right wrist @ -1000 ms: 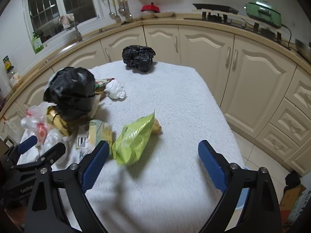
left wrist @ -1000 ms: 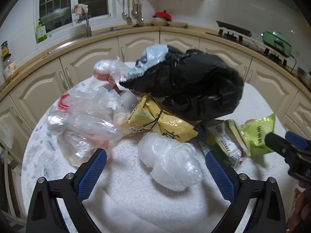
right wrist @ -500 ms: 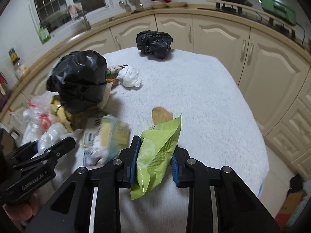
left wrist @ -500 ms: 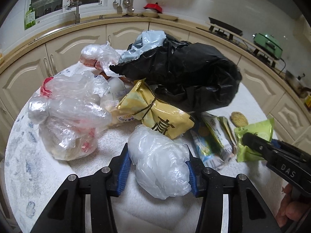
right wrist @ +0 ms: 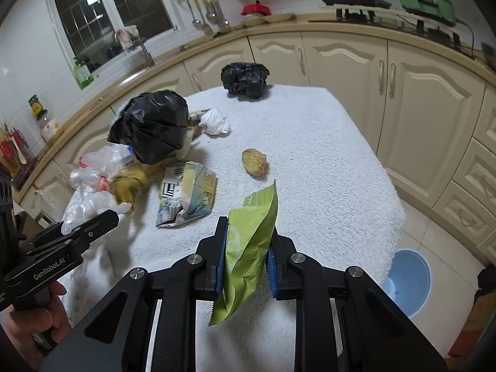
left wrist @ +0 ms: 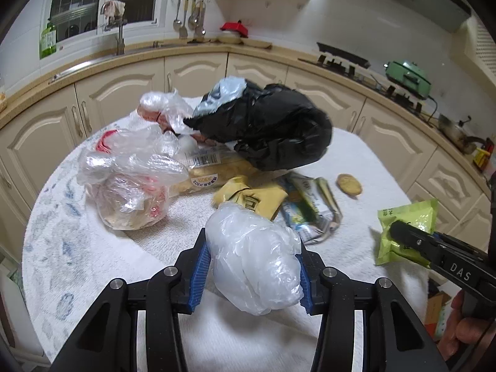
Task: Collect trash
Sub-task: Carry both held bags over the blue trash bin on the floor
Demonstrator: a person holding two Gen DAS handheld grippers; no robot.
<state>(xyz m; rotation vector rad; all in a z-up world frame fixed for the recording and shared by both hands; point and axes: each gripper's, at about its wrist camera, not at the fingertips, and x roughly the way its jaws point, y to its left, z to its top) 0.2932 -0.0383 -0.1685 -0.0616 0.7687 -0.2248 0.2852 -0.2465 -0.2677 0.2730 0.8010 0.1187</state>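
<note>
1. The crumpled white plastic bag is clamped between the blue pads of the left tool, whose jaws have just been closing on it; it sits at the near edge of the pile, in front of the large black bag
2. The green snack wrapper is pinched flat in the right tool, which has just clenched on it; it hangs off to the right of the large black bag, well apart from it
3. A brown biscuit-like piece lies alone on the white towel-covered tabletop, between the green snack wrapper and the large black bag
4. A flattened printed carton lies just in front of the large black bag, with a yellow wrapper touching its left side
5. Clear plastic bags are heaped to the left of the large black bag
6. A crumpled white tissue lies just right of the large black bag, and a small black bag sits well behind it at the far edge
7. A blue bin stands on the floor, far right of the large black bag
</note>
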